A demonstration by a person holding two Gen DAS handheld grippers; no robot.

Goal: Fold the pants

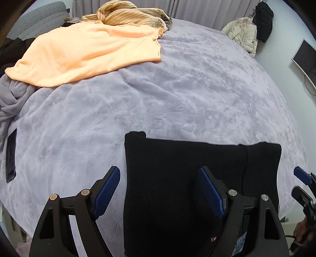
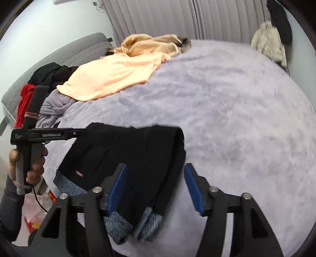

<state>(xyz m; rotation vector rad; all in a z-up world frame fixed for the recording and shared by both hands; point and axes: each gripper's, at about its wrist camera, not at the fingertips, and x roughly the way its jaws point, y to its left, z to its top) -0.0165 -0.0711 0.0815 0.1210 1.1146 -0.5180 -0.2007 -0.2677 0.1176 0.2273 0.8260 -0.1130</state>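
The black pants (image 1: 177, 178) lie folded in a flat rectangle on the lavender bed cover (image 1: 177, 89) near its front edge. In the right wrist view the pants (image 2: 138, 154) show grey-blue cuffs (image 2: 116, 227) at the near end. My left gripper (image 1: 160, 189) is open above the pants' left part, holding nothing. My right gripper (image 2: 156, 187) is open above the pants' cuff end, holding nothing. The right gripper's blue fingertip (image 1: 302, 177) shows at the right edge of the left wrist view. The left gripper's body (image 2: 45, 135) shows in a hand at left.
A peach towel (image 1: 85, 55) and a striped beige garment (image 1: 128, 15) lie at the bed's far left. A black phone (image 1: 10, 154) lies at the left edge. Red and black clothes (image 2: 27, 98) sit by the grey headboard (image 2: 65, 57). Jackets (image 1: 244, 33) hang at far right.
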